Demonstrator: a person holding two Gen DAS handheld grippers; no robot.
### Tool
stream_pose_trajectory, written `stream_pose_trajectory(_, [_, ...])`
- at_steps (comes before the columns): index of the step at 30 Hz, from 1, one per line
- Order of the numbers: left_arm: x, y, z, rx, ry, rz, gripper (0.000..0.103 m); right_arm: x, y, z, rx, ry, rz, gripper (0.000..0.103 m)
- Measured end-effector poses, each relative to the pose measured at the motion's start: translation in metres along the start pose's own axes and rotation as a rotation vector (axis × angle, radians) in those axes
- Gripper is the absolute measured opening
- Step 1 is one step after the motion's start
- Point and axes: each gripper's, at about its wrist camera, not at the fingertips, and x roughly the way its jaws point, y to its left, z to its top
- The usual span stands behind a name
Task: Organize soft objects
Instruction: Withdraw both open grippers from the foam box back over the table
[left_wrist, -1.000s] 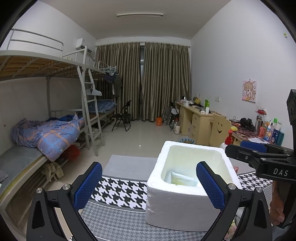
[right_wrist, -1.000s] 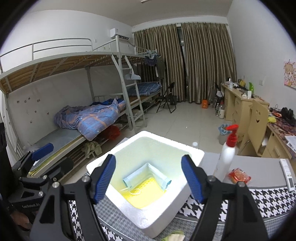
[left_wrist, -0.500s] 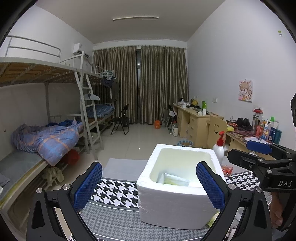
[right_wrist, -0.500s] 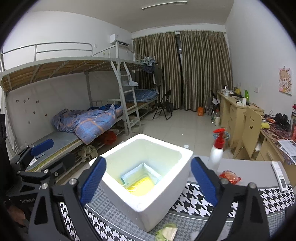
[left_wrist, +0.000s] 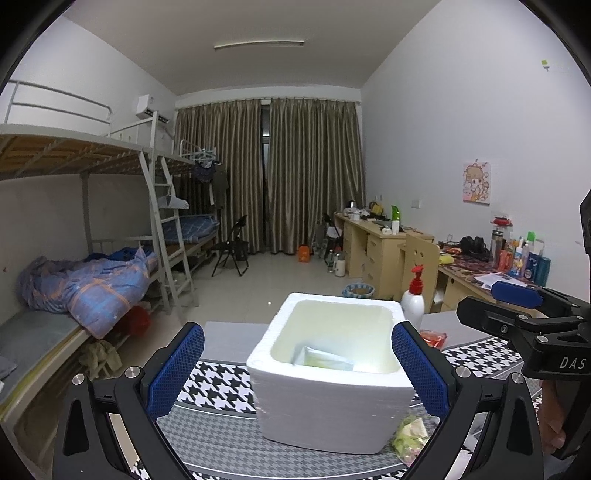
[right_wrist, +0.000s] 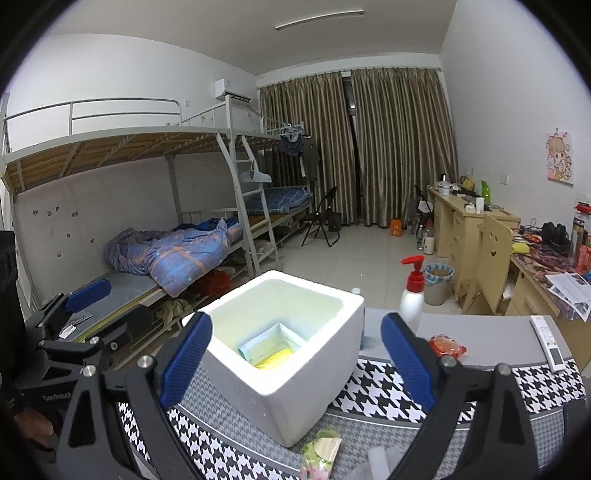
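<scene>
White letters "DAS" stand on the black body of the right gripper (left_wrist: 517, 306), seen from the left wrist; pale lettering on the left gripper (right_wrist: 88, 291), seen from the right wrist, is only partly legible

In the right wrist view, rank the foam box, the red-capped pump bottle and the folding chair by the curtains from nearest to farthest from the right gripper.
1. Foam box: directly ahead of the right gripper, between its open fingers in the view.
2. Pump bottle: behind the box, to the right.
3. Folding chair: far across the floor, near the curtains.
</scene>
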Motion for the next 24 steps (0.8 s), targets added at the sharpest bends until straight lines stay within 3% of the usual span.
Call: stream_pose_trajectory(24, [-0.001,-0.019,-0.012,0.006,0.027,-0.091,0.102,-0.026,-0.02,-0.022,0.024,-0.017,-0.063,0.095])
